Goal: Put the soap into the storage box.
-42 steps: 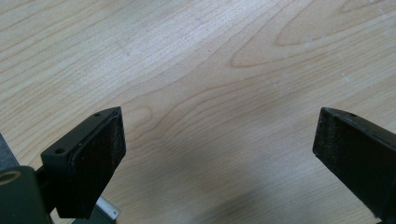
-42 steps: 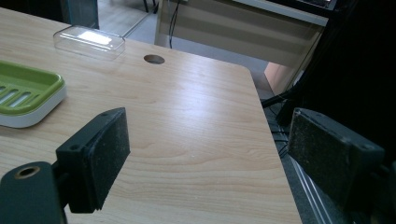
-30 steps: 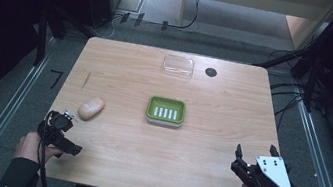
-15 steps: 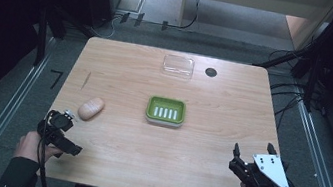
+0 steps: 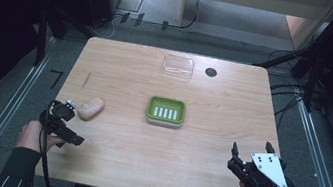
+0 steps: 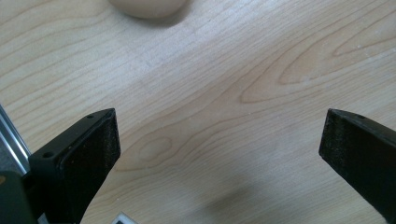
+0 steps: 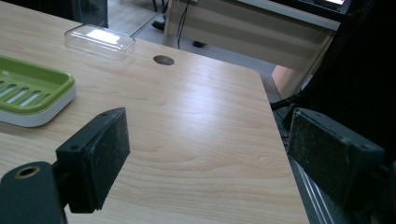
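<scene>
the table (image 5: 206,150) is pale wood with visible grain and a smooth, faintly shiny finish. the soap dish (image 5: 165,111) looks like glossy green plastic, the lid (image 5: 178,66) clear glossy plastic. the right gripper (image 7: 210,154) has matt, rough black pads.

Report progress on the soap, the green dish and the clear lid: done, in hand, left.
Done: nothing visibly; the green dish sits empty mid-table. The clear lid lies apart at the far edge. In hand: nothing. The left gripper is open, pointing toward the soap, not touching it; the right gripper is open over bare wood. Left: presumably soap into dish, then lid on.
</scene>
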A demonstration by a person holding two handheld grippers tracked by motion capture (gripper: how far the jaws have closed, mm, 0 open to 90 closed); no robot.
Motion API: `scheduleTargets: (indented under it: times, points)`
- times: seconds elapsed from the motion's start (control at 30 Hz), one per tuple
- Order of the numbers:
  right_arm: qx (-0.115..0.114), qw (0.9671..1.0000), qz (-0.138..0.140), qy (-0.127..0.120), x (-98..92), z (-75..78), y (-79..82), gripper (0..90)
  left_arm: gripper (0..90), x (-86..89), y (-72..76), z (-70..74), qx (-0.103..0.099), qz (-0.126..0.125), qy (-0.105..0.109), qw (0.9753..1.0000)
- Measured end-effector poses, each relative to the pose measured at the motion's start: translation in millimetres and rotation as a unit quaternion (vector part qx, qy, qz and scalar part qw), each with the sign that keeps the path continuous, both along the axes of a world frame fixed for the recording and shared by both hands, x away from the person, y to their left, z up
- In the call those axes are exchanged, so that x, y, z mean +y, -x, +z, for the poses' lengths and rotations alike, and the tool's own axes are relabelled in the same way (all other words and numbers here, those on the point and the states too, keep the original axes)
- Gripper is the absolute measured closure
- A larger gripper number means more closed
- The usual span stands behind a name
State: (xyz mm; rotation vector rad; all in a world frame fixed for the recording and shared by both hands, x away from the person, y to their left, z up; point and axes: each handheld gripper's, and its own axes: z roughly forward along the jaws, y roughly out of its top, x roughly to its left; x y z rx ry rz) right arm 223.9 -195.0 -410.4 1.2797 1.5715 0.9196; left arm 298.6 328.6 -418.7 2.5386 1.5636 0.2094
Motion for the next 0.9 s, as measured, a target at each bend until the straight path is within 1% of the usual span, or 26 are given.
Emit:
scheduleTargets:
  times: [0.07,0.13,0.17,0.3,0.33,0.37,0.4,0.47,0.57,0.6,0.67,0.77,0.8,0.87,0.9]
  points:
    - [0.0,1.0,0.001,0.001,0.8,0.1,-0.1,13.6,0.0,0.4,-1.2,1.3,0.001,-0.003,0.004,1.0]
    - [0.0,1.0,0.003,0.003,0.9,0.1,0.0,13.6,0.0,1.0,-3.2,2.3,0.003,-0.007,0.003,1.0]
    - [0.002,1.0,0.002,0.002,1.3,0.1,0.1,13.6,0.0,0.9,-3.7,2.4,0.002,-0.006,0.003,1.0]
    - [-0.003,1.0,0.003,0.003,0.3,0.3,0.1,13.6,0.0,1.9,-9.2,5.9,-0.003,-0.007,0.005,1.0]
    - [0.001,1.0,0.001,0.001,1.0,0.3,-0.2,13.6,0.0,1.7,-13.0,7.2,-0.005,-0.006,0.006,1.0]
    - [0.001,1.0,0.001,0.001,1.0,0.3,-0.2,13.6,0.0,1.7,-13.0,7.2,-0.005,-0.006,0.006,1.0]
    - [0.001,1.0,0.005,0.004,1.8,0.1,-0.6,13.6,0.0,1.4,-17.1,8.3,-0.008,-0.009,0.007,0.9999]
    - [0.003,1.0,0.005,0.004,2.0,0.1,-0.5,13.6,0.0,0.9,-19.2,8.9,-0.007,-0.01,0.005,0.9999]
    - [0.001,1.0,0.004,0.003,1.4,0.4,-0.1,13.6,0.0,-1.4,-25.4,9.8,-0.009,-0.012,0.004,0.9999]
    - [0.0,1.0,0.005,0.004,1.7,0.4,-0.4,13.6,0.0,-3.2,-29.6,10.1,-0.009,-0.015,0.004,0.9998]
    - [0.001,1.0,0.006,0.005,2.1,0.4,-0.6,13.6,0.0,-4.5,-31.8,10.2,-0.011,-0.013,0.006,0.9998]
    - [0.0,1.0,0.007,0.007,2.2,0.2,-0.8,13.6,0.0,-5.4,-39.4,11.0,-0.013,-0.018,0.006,0.9997]
    - [0.002,1.0,0.004,0.004,1.5,0.1,-0.6,13.6,0.0,-5.6,-41.1,11.2,-0.013,-0.016,0.007,0.9998]
    - [0.001,1.0,0.003,0.003,1.0,0.0,-0.5,13.6,0.0,-5.8,-45.7,11.9,-0.013,-0.018,0.005,0.9997]
    - [0.001,1.0,0.003,0.001,0.7,0.1,-0.3,13.6,0.0,-6.1,-48.2,12.2,-0.016,-0.017,0.009,0.9997]
